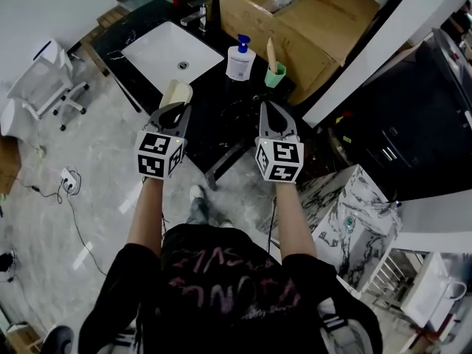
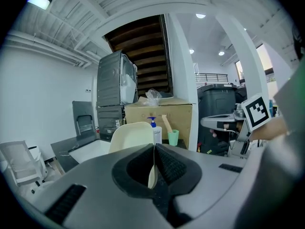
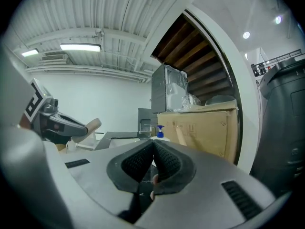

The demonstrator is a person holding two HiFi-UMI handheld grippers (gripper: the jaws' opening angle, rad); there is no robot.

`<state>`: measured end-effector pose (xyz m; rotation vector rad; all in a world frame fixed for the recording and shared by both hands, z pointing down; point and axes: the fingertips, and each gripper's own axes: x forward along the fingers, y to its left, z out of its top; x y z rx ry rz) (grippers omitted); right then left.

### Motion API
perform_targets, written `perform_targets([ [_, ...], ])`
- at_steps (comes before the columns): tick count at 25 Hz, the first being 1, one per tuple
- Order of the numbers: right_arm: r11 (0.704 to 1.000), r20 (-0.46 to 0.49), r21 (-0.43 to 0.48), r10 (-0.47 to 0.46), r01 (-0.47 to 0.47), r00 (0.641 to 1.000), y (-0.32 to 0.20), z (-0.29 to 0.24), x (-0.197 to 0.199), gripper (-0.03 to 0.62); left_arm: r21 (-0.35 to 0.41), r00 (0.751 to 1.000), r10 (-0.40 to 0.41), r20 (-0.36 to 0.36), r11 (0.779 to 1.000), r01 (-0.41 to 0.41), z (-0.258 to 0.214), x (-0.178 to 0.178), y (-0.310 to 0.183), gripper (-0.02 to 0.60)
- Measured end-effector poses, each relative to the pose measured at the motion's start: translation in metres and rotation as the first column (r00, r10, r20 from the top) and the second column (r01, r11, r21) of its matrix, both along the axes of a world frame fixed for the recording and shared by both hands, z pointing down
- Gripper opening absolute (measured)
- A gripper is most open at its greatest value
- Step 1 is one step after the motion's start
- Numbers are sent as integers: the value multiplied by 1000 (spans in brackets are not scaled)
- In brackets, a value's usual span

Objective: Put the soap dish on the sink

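Note:
My left gripper (image 1: 174, 110) is shut on a cream soap dish (image 1: 177, 92), held on edge above the front rim of the dark counter. In the left gripper view the soap dish (image 2: 131, 136) rises from between the closed jaws of the left gripper (image 2: 153, 150). The white sink basin (image 1: 171, 53) lies just beyond it, sunk in the black countertop (image 1: 221, 116). My right gripper (image 1: 268, 113) hangs shut and empty over the counter's near right part; in its own view the right gripper (image 3: 153, 149) has its jaws pressed together.
A blue-pump soap bottle (image 1: 240, 59) and a green cup (image 1: 275, 74) with a stick stand right of the basin. A chrome faucet (image 1: 198, 15) is behind it. Cardboard boxes (image 1: 310, 17) sit at the back, a white chair (image 1: 46, 80) at the left.

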<state>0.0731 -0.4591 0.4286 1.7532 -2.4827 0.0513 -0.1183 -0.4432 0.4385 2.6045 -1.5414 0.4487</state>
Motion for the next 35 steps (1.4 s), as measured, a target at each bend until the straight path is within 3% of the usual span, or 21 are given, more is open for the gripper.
perform_targets([
  [7, 1000, -9, -13, 11, -11, 1000, -11, 6, 0, 6, -53, 999, 34, 14, 998, -34, 23, 6, -14, 26],
  [11, 1000, -12, -26, 14, -15, 1000, -15, 12, -1, 6, -131, 999, 33, 30, 991, -28, 49, 8, -22, 26],
  [21, 997, -19, -55, 44, -45, 999, -26, 28, 6, 6, -341, 988, 86, 126, 939, -38, 130, 12, -25, 26],
  [25, 995, -26, -72, 65, -67, 998, -29, 36, 13, 6, -385, 966, 147, 212, 921, -56, 152, 20, -22, 26],
  [28, 994, -24, -78, 74, -76, 997, -31, 40, 15, 6, -411, 963, 167, 209, 909, -68, 161, 23, -21, 28],
  [35, 993, -22, -85, 80, -82, 997, -35, 43, 16, 6, -416, 967, 171, 190, 906, -78, 168, 24, -26, 35],
])
